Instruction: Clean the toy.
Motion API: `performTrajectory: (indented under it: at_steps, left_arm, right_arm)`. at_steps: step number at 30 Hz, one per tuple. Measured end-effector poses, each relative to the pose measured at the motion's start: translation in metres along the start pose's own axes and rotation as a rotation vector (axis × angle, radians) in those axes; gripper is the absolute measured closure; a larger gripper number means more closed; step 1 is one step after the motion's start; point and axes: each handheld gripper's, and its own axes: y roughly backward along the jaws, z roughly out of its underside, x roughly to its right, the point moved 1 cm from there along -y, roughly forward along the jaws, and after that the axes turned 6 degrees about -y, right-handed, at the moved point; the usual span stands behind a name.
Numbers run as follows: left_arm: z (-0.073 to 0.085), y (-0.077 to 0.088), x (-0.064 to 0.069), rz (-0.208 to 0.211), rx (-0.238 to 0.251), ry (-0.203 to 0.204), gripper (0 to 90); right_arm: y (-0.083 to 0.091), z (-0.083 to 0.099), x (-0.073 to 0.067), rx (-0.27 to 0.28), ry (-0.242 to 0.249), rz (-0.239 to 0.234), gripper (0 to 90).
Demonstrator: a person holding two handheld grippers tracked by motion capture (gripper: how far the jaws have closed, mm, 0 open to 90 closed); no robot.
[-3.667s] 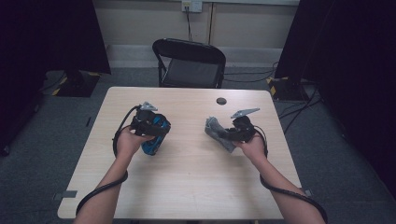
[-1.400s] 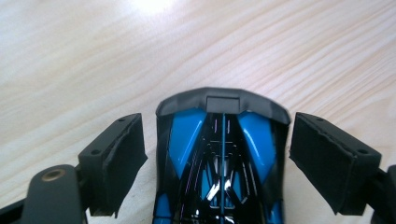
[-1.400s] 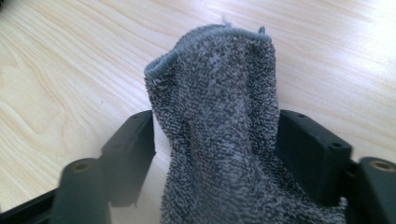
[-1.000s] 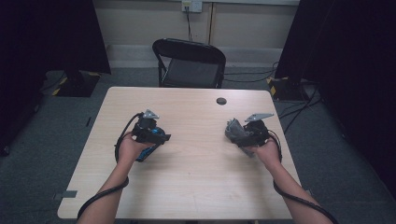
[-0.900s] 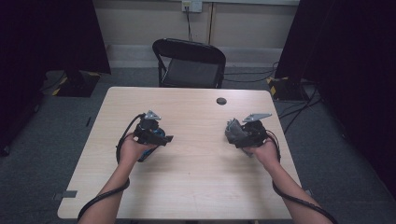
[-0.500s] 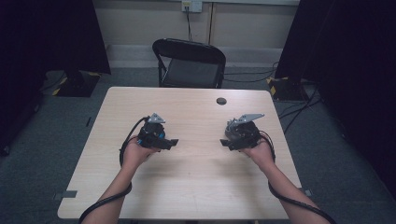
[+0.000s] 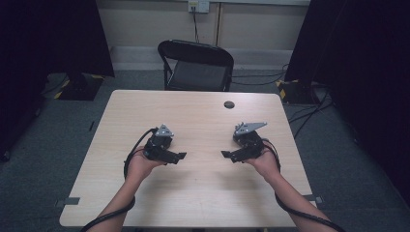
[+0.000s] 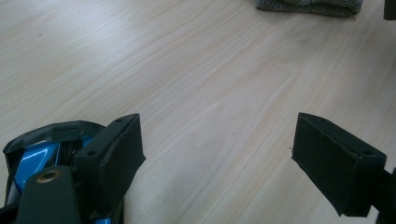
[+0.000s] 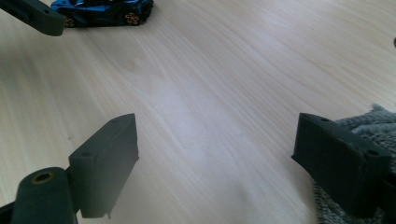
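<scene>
High view: both my grippers rest low on the counter (image 7: 203, 193), left gripper (image 7: 178, 156) and right gripper (image 7: 227, 154) facing each other, well apart. Nothing held. Toy car and cloth sit under my hands here, too hidden to make out.

Left gripper view: fingers (image 8: 112, 149) spread wide, bare wood between. Blue toy car (image 8: 32, 161) lies just beside the left finger, mostly cut off. Grey cloth (image 8: 310, 5) far off, cropped by the frame.

Right gripper view: fingers (image 9: 105, 158) spread, empty. Cloth (image 9: 373, 123) beside the right finger. Car (image 9: 102, 11) across the counter.

Judgement: both things set down; any wiping isn't under way.
</scene>
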Motion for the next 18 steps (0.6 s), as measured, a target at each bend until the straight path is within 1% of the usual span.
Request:
performTrajectory:
  at_steps: [4, 5, 6, 7, 9, 10, 12, 13, 14, 15, 18]
  left_arm:
    - [0.002, 0.001, 0.004, 0.007, -0.003, -0.016, 15.9]
    - [0.004, 0.001, 0.007, 0.011, -0.003, -0.026, 15.9]
    - [0.005, 0.001, 0.009, 0.022, -0.002, -0.025, 15.9]
    - [0.005, 0.001, 0.009, 0.022, -0.002, -0.025, 15.9]
    - [0.007, 0.001, 0.013, 0.039, 0.000, -0.022, 15.9]
    - [0.010, 0.000, 0.015, 0.043, -0.009, -0.031, 15.9]
    - [0.011, 0.000, 0.015, 0.044, -0.011, -0.032, 15.9]
    - [0.014, -0.001, 0.017, 0.049, -0.017, -0.025, 15.9]
    - [0.014, -0.001, 0.017, 0.049, -0.017, -0.025, 15.9]
    - [0.016, -0.002, 0.018, 0.047, -0.025, -0.033, 15.9]
    - [0.018, -0.002, 0.021, 0.050, -0.027, -0.031, 15.8]
  right_arm:
    - [0.000, 0.001, -0.005, -0.003, 0.000, -0.017, 13.3]
    - [-0.001, 0.001, -0.010, -0.004, 0.015, -0.019, 13.4]
    - [-0.001, 0.001, -0.011, -0.003, 0.016, -0.025, 13.3]
    - [-0.001, 0.001, -0.011, -0.003, 0.016, -0.025, 13.3]
    - [-0.002, 0.003, -0.017, -0.004, 0.024, -0.040, 13.3]
    - [-0.003, 0.005, -0.021, -0.007, 0.030, -0.045, 13.3]
    - [-0.003, 0.006, -0.022, -0.010, 0.030, -0.049, 13.3]
    - [-0.005, 0.009, -0.025, -0.011, 0.027, -0.064, 13.4]
    - [-0.006, 0.010, -0.026, -0.016, 0.026, -0.068, 13.3]
    - [-0.007, 0.011, -0.028, -0.021, 0.029, -0.072, 13.3]
    - [-0.008, 0.014, -0.030, -0.025, 0.033, -0.073, 13.3]
